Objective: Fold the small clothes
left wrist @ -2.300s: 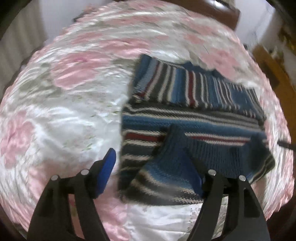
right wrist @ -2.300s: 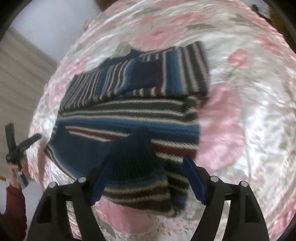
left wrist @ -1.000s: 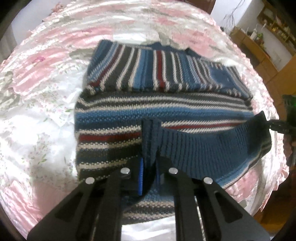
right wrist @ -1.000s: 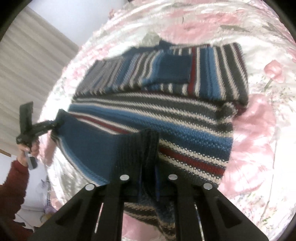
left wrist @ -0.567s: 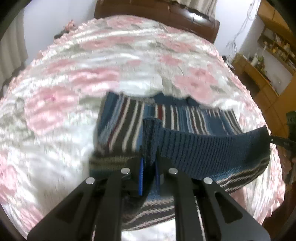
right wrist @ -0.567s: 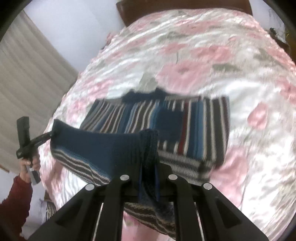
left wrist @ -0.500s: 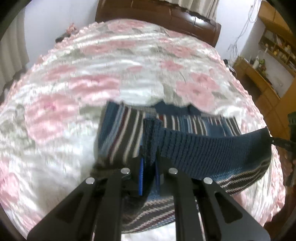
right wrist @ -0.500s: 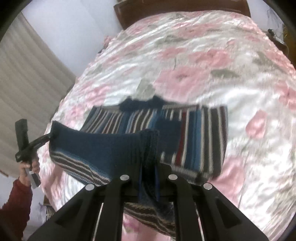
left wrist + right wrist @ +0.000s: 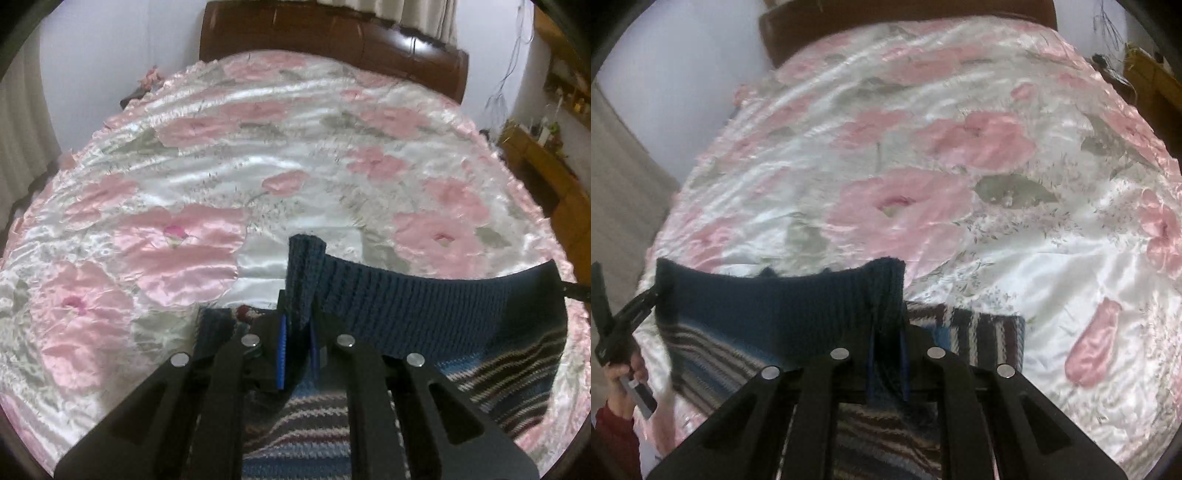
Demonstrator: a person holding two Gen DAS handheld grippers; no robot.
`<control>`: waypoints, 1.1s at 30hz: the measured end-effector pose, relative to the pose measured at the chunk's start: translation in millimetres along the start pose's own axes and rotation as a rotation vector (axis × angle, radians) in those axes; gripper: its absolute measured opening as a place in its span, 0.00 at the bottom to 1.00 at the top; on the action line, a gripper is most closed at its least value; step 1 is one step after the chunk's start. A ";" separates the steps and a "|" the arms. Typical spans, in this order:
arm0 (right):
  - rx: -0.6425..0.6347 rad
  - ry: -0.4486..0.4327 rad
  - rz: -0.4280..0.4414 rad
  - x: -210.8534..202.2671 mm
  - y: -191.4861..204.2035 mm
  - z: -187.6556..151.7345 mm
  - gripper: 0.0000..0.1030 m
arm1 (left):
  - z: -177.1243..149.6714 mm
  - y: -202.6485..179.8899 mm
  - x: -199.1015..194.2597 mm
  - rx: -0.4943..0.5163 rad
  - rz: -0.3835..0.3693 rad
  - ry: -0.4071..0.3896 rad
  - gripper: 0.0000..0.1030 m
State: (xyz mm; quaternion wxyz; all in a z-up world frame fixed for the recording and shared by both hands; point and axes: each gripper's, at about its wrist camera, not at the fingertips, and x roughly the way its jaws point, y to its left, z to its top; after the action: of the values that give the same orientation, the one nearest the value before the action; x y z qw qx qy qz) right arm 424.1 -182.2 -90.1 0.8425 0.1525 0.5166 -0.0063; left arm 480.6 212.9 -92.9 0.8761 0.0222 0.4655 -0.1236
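Both claws are clamped on the navy ribbed hem of the striped knit sweater: left claw, right claw. The hem stretches between them above the floral bedspread.

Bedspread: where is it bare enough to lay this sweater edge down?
Bare bedspread runs from the raised sweater hem up to the headboard, and out to both sides. Crowded only close in, where the sweater's folded part lies under the left tool and right tool.

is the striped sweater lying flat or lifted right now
Partly lifted. Both the left gripper and the right gripper are shut on the sweater's navy hem, stretched between them above the bedspread; its striped body trails below.
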 end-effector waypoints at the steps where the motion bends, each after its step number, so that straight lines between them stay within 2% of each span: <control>1: 0.005 0.010 -0.013 10.1 -0.8 1.0 0.10 | -3.0 -1.3 8.9 0.008 0.011 0.012 0.09; 6: 0.011 0.067 -0.087 60.2 -10.4 -4.0 0.10 | -13.3 -2.0 52.3 0.011 0.035 0.075 0.09; 10: 0.037 0.093 -0.106 79.4 -20.0 -11.9 0.11 | -23.1 3.8 75.4 0.015 0.051 0.116 0.12; 13: 0.045 0.110 -0.132 89.2 -24.6 -18.3 0.17 | -31.1 9.7 87.6 0.006 0.063 0.139 0.19; 16: 0.067 0.104 -0.131 89.3 -29.6 -21.7 0.24 | -36.7 14.2 88.5 -0.005 0.052 0.136 0.21; 18: 0.078 0.101 -0.130 85.3 -32.1 -22.4 0.32 | -36.5 15.2 83.8 -0.011 0.051 0.132 0.23; 19: 0.080 0.097 -0.124 80.2 -34.4 -22.8 0.36 | -36.1 16.6 79.0 -0.019 0.053 0.129 0.27; 22: 0.098 0.084 -0.097 57.6 -41.7 -29.1 0.40 | -38.1 23.2 54.1 -0.037 0.033 0.102 0.34; 24: 0.086 0.074 -0.073 39.9 -43.6 -35.8 0.44 | -43.6 26.3 36.6 -0.021 0.061 0.081 0.42; 25: 0.059 0.071 -0.068 26.2 -43.8 -43.9 0.47 | -50.9 27.8 23.2 -0.005 0.066 0.078 0.45; 27: 0.009 0.073 -0.051 -1.0 -44.9 -67.5 0.51 | -67.1 30.0 1.6 0.006 0.068 0.080 0.47; 29: -0.016 0.083 -0.033 -21.6 -48.3 -93.6 0.53 | -93.3 35.4 -25.8 -0.022 0.009 0.071 0.52; 31: -0.025 0.109 -0.006 -36.2 -55.2 -126.7 0.53 | -121.0 38.0 -46.3 -0.046 -0.026 0.079 0.52; 33: -0.019 0.150 0.031 -39.2 -61.4 -154.9 0.53 | -142.3 35.0 -55.8 -0.036 -0.035 0.100 0.53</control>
State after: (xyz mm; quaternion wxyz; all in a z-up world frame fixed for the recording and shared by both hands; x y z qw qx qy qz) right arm 260.9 -205.7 -136.4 0.8028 0.1524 0.5760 0.0232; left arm 343.8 279.6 -130.2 0.8497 0.0045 0.5112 -0.1294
